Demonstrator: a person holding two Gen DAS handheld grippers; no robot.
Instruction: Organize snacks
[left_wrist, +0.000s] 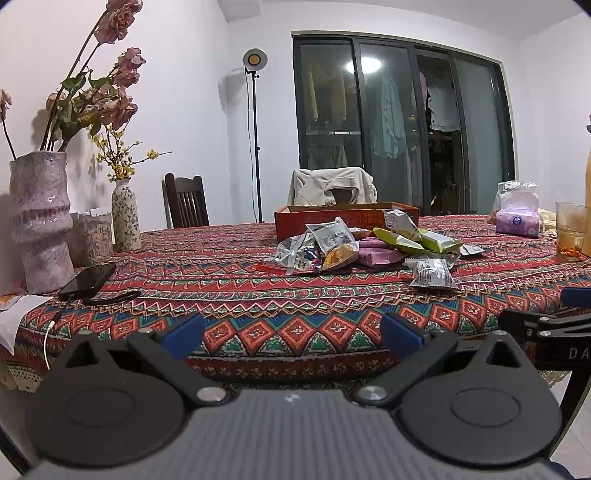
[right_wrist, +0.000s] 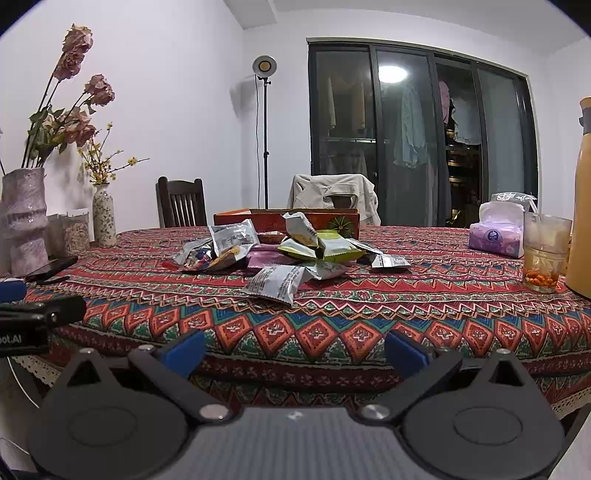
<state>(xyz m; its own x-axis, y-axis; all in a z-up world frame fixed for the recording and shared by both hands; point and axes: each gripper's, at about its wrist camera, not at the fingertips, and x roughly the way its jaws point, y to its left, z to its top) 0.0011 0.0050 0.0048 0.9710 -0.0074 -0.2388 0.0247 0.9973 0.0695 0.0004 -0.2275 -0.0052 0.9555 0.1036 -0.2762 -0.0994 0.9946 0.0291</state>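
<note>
A heap of snack packets (left_wrist: 365, 245) (right_wrist: 280, 251) lies mid-table on the patterned cloth: silver, green, purple and yellow wrappers. One silver packet (left_wrist: 432, 273) (right_wrist: 275, 282) lies nearest the front edge. Behind the heap stands an open orange cardboard box (left_wrist: 295, 219) (right_wrist: 340, 220). My left gripper (left_wrist: 293, 334) is open, held before the table's front edge, nothing between its blue pads. My right gripper (right_wrist: 295, 349) is likewise open and empty at the front edge. Each gripper shows at the side of the other's view.
Two vases with flowers (left_wrist: 40, 218) (left_wrist: 125, 214), a phone (left_wrist: 86, 280) and cable sit left. A tissue pack (right_wrist: 496, 236), a glass (right_wrist: 545, 254) and a yellow jug (right_wrist: 581, 206) stand right. Two chairs (right_wrist: 181, 203) stand behind the table (right_wrist: 332, 332).
</note>
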